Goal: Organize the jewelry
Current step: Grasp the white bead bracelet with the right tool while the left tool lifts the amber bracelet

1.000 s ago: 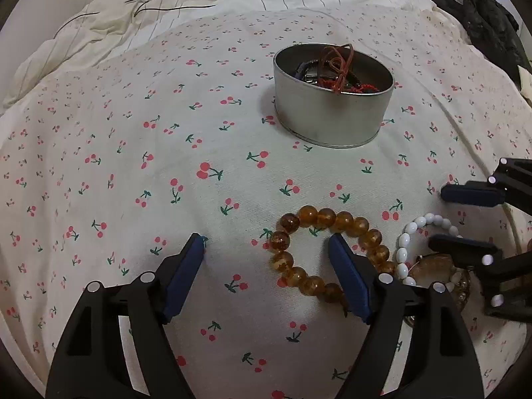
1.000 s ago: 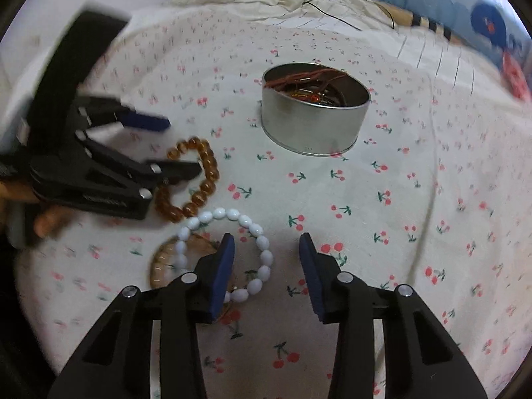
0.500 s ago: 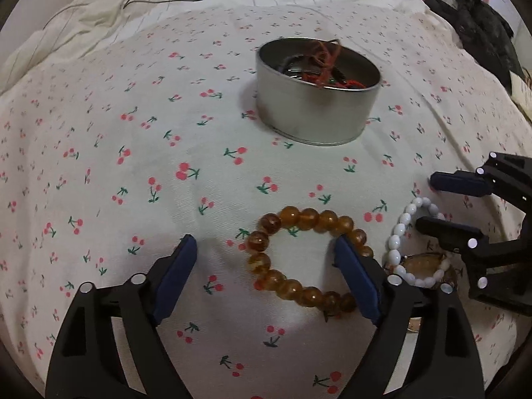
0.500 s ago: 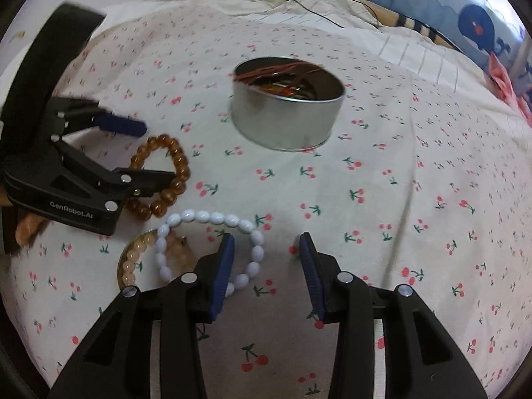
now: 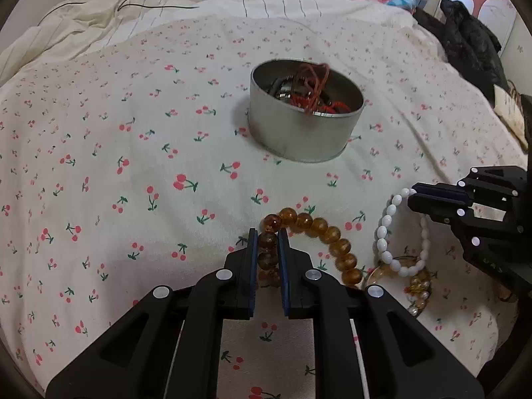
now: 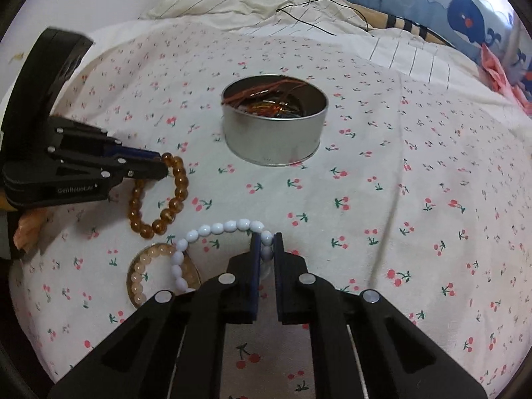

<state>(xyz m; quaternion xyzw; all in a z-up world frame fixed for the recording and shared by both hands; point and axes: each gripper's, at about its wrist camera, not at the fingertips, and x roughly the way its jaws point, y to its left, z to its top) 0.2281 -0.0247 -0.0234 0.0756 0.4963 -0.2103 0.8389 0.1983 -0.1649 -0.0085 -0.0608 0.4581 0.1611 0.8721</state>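
Observation:
An amber bead bracelet (image 5: pixel 319 227) lies on the cherry-print sheet, and my left gripper (image 5: pixel 267 236) is closing its jaws, the pads pressing on beads at its left side. Beside it is a white bead bracelet (image 6: pixel 229 226); my right gripper (image 6: pixel 266 237) is closing too, its pads pinching a bead at the strand's right end. From the right wrist view the left gripper (image 6: pixel 159 163) grips the amber bracelet (image 6: pixel 179 179). A pale peach bracelet (image 6: pixel 139 272) lies partly under the white one. Behind them stands a round metal tin (image 5: pixel 299 139) holding red cords and other jewelry.
A crumpled striped duvet (image 5: pixel 166 3) with a black cable on it lies at the back. A black garment (image 5: pixel 465 43) sits at the far right, and whale-print bedding (image 6: pixel 465 10) lies behind. A person's fingers (image 6: pixel 30 229) show under the left gripper.
Both pairs of jaws went from open to closed: the left onto the amber beads, the right onto the white strand. Both views tipped a little, so the tin sits lower in view.

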